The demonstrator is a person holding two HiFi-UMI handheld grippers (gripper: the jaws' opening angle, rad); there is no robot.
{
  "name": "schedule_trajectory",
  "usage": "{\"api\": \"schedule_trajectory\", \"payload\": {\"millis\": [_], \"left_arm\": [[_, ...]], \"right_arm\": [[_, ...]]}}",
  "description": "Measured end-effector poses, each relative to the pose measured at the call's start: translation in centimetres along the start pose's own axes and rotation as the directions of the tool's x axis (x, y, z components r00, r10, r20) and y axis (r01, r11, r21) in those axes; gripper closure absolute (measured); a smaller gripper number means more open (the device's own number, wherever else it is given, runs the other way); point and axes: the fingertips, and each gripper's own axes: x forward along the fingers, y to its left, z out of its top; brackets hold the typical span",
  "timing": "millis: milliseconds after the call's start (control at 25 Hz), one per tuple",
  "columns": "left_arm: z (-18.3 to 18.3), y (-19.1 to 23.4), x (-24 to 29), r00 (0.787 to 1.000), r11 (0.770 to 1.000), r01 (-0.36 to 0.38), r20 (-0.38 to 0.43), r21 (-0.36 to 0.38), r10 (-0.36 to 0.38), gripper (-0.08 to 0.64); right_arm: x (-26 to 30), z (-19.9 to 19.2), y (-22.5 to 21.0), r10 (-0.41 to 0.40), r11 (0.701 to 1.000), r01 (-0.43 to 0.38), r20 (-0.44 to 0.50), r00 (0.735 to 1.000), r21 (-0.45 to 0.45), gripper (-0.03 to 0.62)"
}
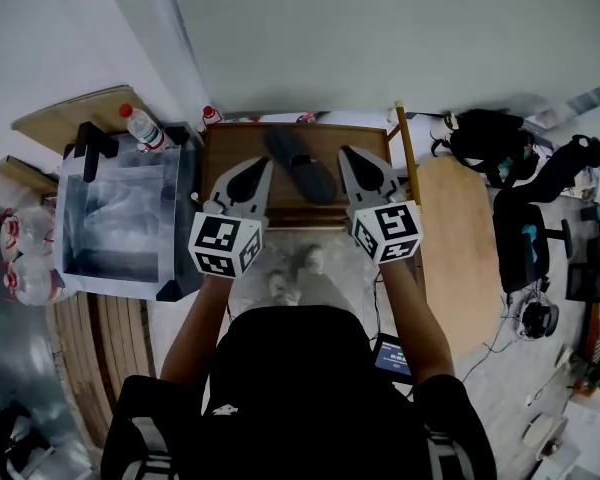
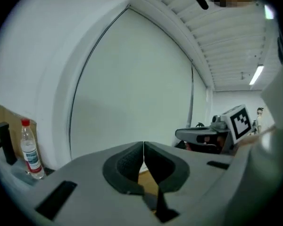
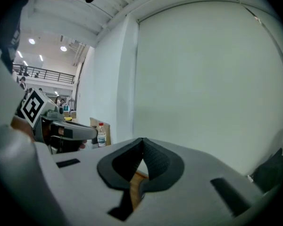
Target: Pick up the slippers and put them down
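Left gripper (image 1: pixel 251 172) is held with its jaws closed on nothing, over the near-left part of the wooden table (image 1: pixel 228 144). The dark slippers (image 1: pixel 302 166) are seen lying on that table, between the two grippers, and the right gripper (image 1: pixel 359 167) is likewise closed and empty. The approach is judged in hand, no pickup yet made; next, jaws must be opened and lowered onto a slipper.

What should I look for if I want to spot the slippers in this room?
Start at the pale wall ahead of the person; a brown wooden table stands against it. The slippers lie on its top near the middle. They are dark grey and soft-looking, unlike the clear box and red-capped bottle off to the left.
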Motion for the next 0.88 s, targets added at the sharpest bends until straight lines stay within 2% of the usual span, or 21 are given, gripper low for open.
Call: {"api": "schedule_trajectory", "payload": {"millis": [320, 560, 880], "left_arm": [[-1.9, 1.3, 3.4, 0.999, 0.999, -0.028, -0.038, -0.019, 0.027, 0.555], [-4.6, 2.4, 5.9, 0.994, 0.997, -0.056, -0.093, -0.054, 0.051, 0.555], [-9.6, 3.9, 8.3, 0.978, 0.988, -0.11, -0.189, -0.113, 0.087, 0.554]], "right_arm": [[2.6, -2.7, -2.5, 0.027, 0.999, -0.026, -0.056, 0.998, 0.019, 0.603], [4.9, -6.2, -4.1, 0.069, 0.996, -0.061, -0.134, 0.989, 0.058, 0.603], [7.5, -13.5, -4.9, 0.163, 0.984, -0.135, -0.292, 0.942, 0.114, 0.603]]}}
